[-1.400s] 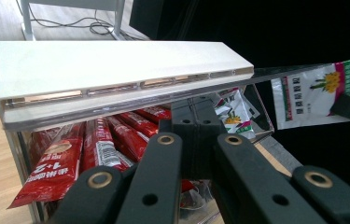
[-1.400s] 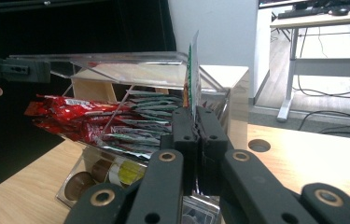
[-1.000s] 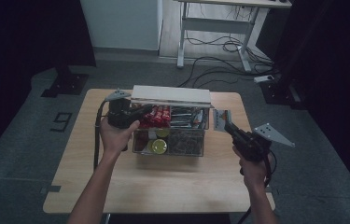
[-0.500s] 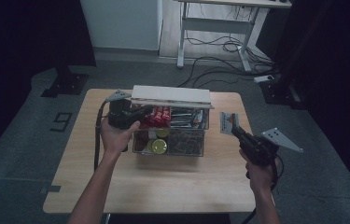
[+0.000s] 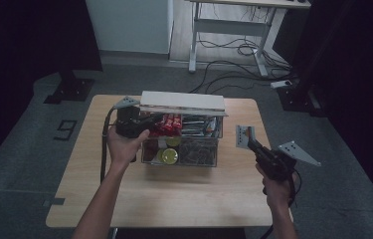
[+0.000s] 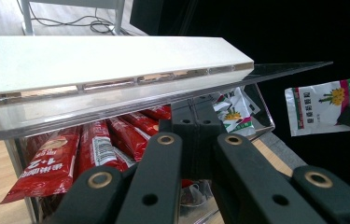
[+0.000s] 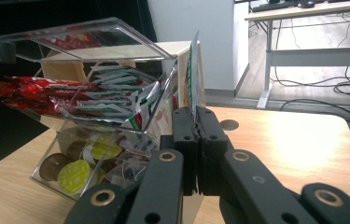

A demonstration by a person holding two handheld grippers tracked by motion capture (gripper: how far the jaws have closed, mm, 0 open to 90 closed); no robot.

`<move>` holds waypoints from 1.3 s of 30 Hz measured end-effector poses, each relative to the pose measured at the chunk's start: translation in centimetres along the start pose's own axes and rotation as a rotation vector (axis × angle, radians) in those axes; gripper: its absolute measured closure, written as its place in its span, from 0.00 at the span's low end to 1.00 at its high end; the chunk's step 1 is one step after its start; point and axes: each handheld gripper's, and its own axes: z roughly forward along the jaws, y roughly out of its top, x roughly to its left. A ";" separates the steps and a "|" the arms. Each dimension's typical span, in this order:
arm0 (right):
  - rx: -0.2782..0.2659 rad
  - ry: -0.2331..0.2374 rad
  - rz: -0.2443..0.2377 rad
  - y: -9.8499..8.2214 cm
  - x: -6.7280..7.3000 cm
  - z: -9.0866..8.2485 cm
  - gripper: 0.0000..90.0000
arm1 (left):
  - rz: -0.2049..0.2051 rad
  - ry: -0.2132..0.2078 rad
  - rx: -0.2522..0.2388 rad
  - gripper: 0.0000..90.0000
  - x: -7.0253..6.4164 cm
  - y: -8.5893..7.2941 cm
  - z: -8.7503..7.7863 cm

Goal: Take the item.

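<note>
Your left gripper (image 5: 149,122) sits at the left end of the clear acrylic organizer (image 5: 181,157) in the middle of the wooden table (image 5: 124,199). In the left gripper view its jaws are pressed together under the edge of the clear hinged lid (image 6: 130,109), which stands lifted — whether they actually pinch that edge you cannot tell from these pictures. A white bar (image 6: 112,63) lies along the top of the lid.

Under the raised lid, the upper compartment holds red stick packets (image 6: 65,158) on its left side and white-and-green sachets (image 6: 231,109) toward the far end. The lower compartment holds round capsules, yellow-green and brown (image 7: 72,172).

Your right gripper (image 5: 250,143) is off to the right of the organizer, near it but apart from it, held above the table. Its jaws are closed on one white-and-green sachet (image 5: 244,134) — in the right gripper view the sachet (image 7: 192,74) stands upright, edge-on, pinched at its lower edge. From the left gripper view you see the same sachet (image 6: 324,105) face-on, beyond the organizer's far end.
</note>
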 end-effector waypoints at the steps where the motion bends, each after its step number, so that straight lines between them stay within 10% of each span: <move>1: 0.001 0.000 0.001 -0.1 0.0 0.0 0.97 | -0.001 0.000 0.000 1.00 0.0 0.0 0.0; 39: 0.101 -0.016 0.071 -6.1 -2.1 1.7 0.97 | 0.000 0.008 0.009 1.00 -0.1 -0.1 0.2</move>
